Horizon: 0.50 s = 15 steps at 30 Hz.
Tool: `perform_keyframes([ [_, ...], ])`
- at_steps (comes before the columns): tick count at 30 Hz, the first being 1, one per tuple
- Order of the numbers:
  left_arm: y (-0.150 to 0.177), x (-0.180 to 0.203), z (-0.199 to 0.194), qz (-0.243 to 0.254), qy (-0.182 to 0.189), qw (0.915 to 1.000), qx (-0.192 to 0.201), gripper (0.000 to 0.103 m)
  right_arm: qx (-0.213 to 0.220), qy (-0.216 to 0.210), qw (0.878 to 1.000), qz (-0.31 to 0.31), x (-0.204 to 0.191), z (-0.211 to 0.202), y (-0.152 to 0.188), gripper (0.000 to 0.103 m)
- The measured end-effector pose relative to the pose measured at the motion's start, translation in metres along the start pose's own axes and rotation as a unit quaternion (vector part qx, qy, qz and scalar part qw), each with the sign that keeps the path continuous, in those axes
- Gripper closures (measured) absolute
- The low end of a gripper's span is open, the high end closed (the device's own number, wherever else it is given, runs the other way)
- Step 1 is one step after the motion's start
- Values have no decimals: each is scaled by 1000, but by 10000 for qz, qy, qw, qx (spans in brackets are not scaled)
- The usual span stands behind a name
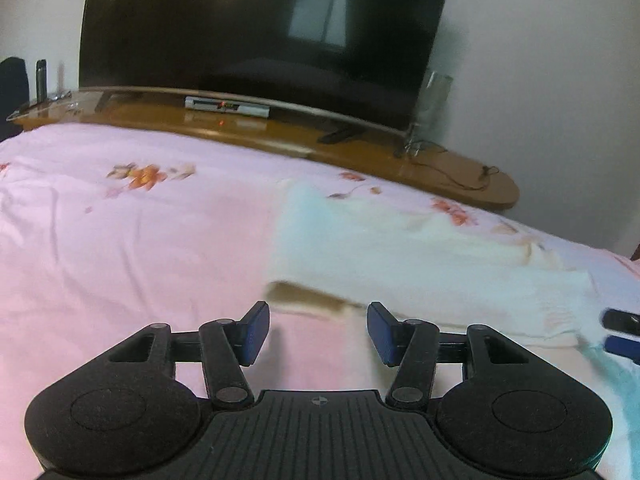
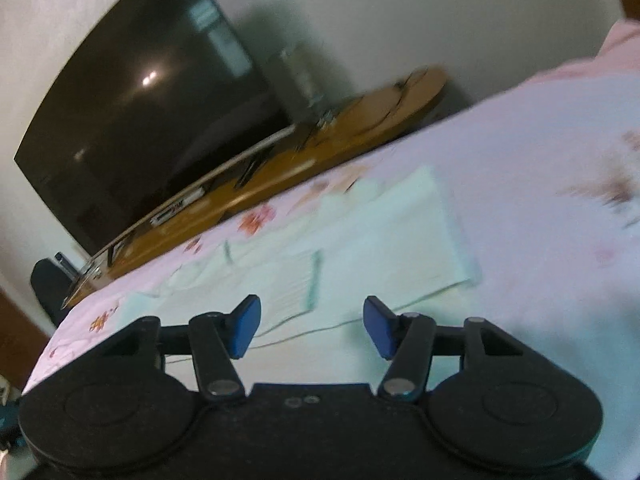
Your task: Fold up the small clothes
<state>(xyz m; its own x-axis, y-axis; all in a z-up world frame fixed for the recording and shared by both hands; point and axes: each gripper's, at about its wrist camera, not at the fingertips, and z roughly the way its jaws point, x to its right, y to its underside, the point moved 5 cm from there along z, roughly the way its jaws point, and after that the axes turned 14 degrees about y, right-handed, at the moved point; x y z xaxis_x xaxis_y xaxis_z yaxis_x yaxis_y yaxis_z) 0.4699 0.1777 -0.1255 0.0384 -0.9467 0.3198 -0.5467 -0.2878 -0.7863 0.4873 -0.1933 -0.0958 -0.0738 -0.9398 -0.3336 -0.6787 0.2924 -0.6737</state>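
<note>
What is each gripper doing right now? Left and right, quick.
Left gripper: open, holding nothing, just short of the pale garment.
Right gripper: open, holding nothing, above the near edge of the garment.

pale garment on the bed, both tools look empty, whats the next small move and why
Probably bring the left tool forward onto the near edge of the pale garment and close on it. Both tools stand open with nothing between the pads, the right tool included, and the garment lies flat on the pink floral sheet, only partly folded as far as the blur shows.
</note>
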Motion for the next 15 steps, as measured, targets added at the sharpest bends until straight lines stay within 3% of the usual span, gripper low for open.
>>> perform_keyframes([
  [4, 1, -4, 5, 0, 57, 9999, -109, 50, -290, 26, 9993, 226, -9, 38, -6, 49],
  [9, 13, 0, 30, -82, 147, 9995, -264, 50, -331, -21, 9993, -142, -20, 50, -17, 93],
  [15, 12, -2, 34, -167, 142, 9995, -239, 50, 320, 60, 9976, -618, -18, 20, -40, 96],
])
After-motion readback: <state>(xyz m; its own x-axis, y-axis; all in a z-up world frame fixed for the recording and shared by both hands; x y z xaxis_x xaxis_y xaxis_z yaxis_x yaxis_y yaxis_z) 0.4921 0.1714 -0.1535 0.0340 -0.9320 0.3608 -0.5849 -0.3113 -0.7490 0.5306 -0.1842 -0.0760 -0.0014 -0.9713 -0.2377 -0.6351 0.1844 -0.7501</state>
